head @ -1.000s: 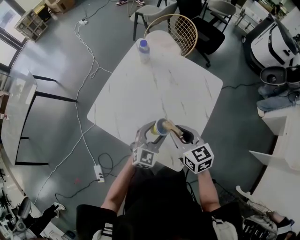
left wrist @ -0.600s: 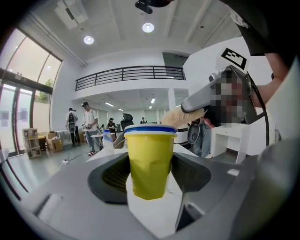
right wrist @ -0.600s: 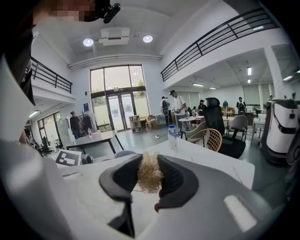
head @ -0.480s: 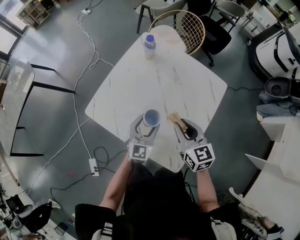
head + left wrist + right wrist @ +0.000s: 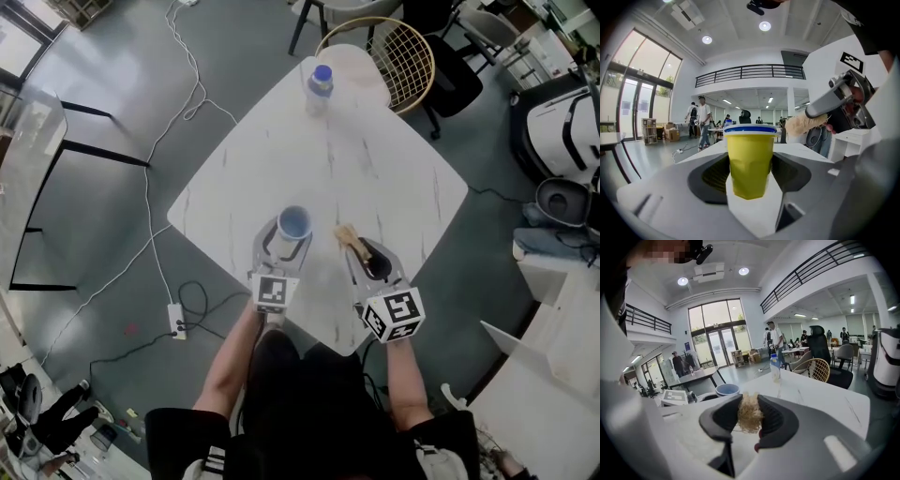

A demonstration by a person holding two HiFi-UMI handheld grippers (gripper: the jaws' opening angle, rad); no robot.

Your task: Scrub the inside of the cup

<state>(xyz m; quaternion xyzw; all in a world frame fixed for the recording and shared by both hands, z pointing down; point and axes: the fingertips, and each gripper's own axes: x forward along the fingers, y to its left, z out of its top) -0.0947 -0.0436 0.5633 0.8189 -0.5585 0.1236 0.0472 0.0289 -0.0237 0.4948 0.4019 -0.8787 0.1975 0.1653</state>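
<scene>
Two grippers are both loaded. The left gripper (image 5: 284, 240) has its jaws pressed against opposite sides of the cup (image 5: 750, 159), which stands upright with its mouth facing up over the near left part of the table (image 5: 375, 169). Whether its base rests on the tabletop or hangs just above it I cannot tell. The right gripper (image 5: 362, 253) has its jaws pinching a tuft of pale, stringy scrubber (image 5: 749, 412), held just to the right of the cup and apart from it. The cup is yellow with a blue and white rim, and it looks like thin plastic or paper, so it is probably light and would flex or dent under a hard squeeze. Its smooth sides taper toward the base, so it could slip downward or twist once the scrubber pushes inside. The present hold, around the middle of the wall below the rim, seems the sensible one, since it leaves the mouth clear. The scrubber is soft and springy and should squash to fit the opening. A bottle (image 5: 321, 84) stands far off at the far edge.
</scene>
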